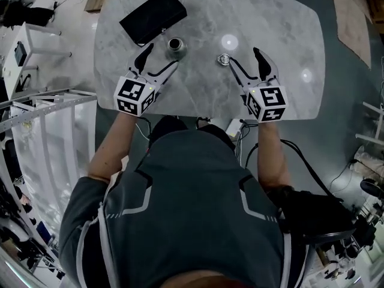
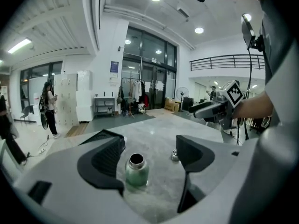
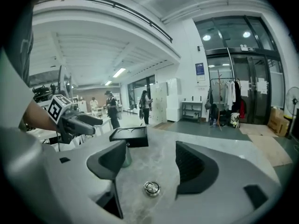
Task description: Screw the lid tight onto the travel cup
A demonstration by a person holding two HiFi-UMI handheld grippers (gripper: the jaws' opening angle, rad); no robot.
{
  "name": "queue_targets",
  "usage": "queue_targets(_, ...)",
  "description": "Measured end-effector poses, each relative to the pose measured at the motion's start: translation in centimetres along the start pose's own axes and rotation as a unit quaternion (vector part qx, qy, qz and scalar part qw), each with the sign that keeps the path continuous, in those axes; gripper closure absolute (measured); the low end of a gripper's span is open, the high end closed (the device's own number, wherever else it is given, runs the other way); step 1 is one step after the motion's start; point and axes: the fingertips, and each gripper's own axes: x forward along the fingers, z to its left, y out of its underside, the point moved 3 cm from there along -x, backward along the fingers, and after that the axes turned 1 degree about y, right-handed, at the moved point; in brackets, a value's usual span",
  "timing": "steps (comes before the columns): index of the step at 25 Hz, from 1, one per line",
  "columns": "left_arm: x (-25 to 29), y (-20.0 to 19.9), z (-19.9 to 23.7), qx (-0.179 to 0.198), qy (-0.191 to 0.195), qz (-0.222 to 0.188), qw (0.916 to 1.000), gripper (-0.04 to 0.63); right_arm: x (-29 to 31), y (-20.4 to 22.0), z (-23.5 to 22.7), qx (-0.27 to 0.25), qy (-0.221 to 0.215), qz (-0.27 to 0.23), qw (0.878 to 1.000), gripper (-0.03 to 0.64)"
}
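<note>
A green travel cup (image 1: 175, 45) with an open steel mouth stands upright on the grey marble table (image 1: 282, 29). In the left gripper view the cup (image 2: 136, 171) sits between the jaws, nearer the left one, untouched. My left gripper (image 1: 161, 56) (image 2: 148, 160) is open. The round metal lid (image 1: 224, 59) lies flat on the table to the cup's right. In the right gripper view the lid (image 3: 152, 188) rests between and just ahead of the jaws. My right gripper (image 1: 245, 57) (image 3: 150, 164) is open with nothing in it.
A black box (image 1: 153, 16) (image 3: 129, 136) lies at the table's far left, behind the cup. A white rack (image 1: 42, 119) stands left of the table. People stand far off in the hall (image 2: 49, 107).
</note>
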Motion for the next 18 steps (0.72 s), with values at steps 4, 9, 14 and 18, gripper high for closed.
queue_targets(4,1.7,2.7,0.8,0.004,0.000,0.017,0.9998,0.216,2.3,2.0,0.4,-0.007,-0.013,0.024,1.000,0.295)
queue_targets(9,3.6,6.3,2.0,-0.019,-0.006,0.039,0.9991,0.216,4.1,5.4,1.1,0.010,-0.010,0.038,0.999,0.295)
queue_targets(14,5.2,9.0,3.3,-0.024,-0.014,0.047,0.9985,0.216,5.9,8.8,1.1,0.008,-0.007,0.065,0.998,0.295)
queue_targets(18,6.6,10.9,4.4,-0.031,-0.019,0.042,0.9985,0.216,7.3,11.2,1.2,0.016,0.004,0.076,0.997,0.295)
